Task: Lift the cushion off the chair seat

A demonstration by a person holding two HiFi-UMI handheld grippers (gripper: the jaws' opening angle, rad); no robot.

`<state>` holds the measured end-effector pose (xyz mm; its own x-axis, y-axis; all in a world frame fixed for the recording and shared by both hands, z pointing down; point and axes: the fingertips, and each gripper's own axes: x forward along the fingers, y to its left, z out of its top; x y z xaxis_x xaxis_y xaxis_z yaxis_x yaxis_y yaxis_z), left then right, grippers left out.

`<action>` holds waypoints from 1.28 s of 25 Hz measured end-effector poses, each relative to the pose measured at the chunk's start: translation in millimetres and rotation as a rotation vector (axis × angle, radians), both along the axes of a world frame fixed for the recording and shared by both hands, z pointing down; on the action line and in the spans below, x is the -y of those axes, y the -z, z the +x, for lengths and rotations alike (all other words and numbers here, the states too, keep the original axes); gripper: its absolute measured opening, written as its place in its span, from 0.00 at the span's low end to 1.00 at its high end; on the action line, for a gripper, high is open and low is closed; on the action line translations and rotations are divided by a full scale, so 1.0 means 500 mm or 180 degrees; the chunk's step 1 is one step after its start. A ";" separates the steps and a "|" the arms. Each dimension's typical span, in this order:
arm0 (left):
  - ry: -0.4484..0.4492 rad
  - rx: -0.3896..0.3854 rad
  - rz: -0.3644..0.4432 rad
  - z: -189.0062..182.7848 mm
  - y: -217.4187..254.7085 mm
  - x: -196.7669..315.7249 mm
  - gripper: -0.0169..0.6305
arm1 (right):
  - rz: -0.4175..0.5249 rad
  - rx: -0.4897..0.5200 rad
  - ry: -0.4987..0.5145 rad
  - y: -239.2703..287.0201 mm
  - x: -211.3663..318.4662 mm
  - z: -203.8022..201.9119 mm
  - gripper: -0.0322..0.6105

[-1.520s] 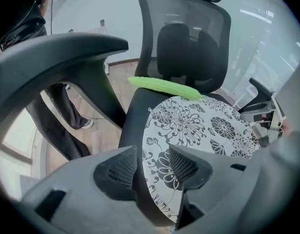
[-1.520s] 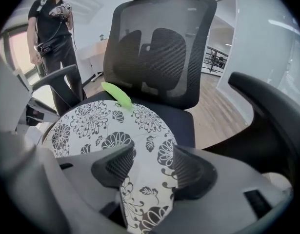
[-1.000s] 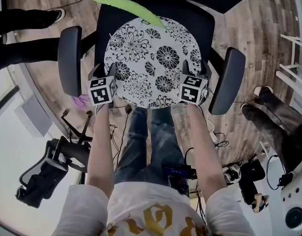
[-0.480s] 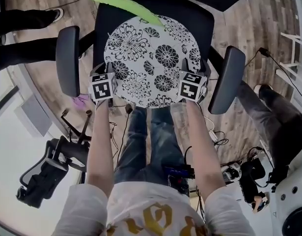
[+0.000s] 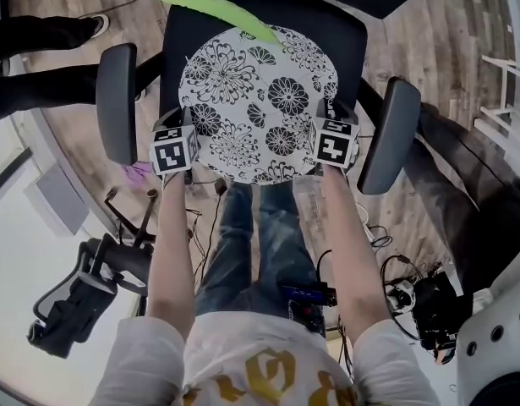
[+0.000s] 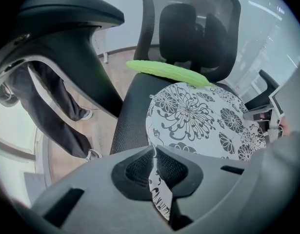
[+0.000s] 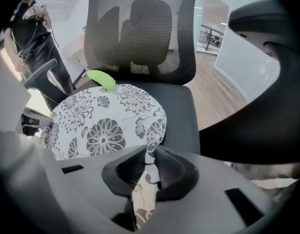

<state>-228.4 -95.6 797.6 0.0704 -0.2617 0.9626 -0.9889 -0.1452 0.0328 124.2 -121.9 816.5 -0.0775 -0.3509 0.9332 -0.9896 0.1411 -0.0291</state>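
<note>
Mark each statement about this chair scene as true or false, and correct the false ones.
1. The left claw pinches the edge of the cushion. True; its jaws have just been closing on it.
2. The right claw is open and empty. False: its jaws have just been closing and pinch the cushion's edge too.
3. A long green thing lies at the cushion's back edge. True.
4. The cushion is plain black. False: white with dark flowers.

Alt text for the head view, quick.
The left gripper and right gripper, jaws just closed onto it, pinch the near edge of a round floral cushion on a black chair, one at each side. A green strip lies at its far edge.
</note>
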 end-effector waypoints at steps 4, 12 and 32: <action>0.0090 -0.0111 0.0015 0.002 0.011 0.003 0.05 | -0.0052 0.0073 0.0024 0.008 0.002 -0.016 0.10; 0.0027 -0.0193 0.0071 0.018 0.053 0.006 0.05 | 0.0085 0.0182 0.0146 0.061 0.007 -0.031 0.09; -0.0255 -0.0410 0.0389 0.069 0.238 0.045 0.05 | 0.0524 0.0518 0.0040 0.264 0.015 -0.055 0.09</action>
<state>-194.1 -117.8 678.4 0.2162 -0.3648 0.9057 -0.9628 -0.2339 0.1356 96.6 -129.2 684.4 -0.2277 -0.4954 0.8383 -0.9718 0.1696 -0.1638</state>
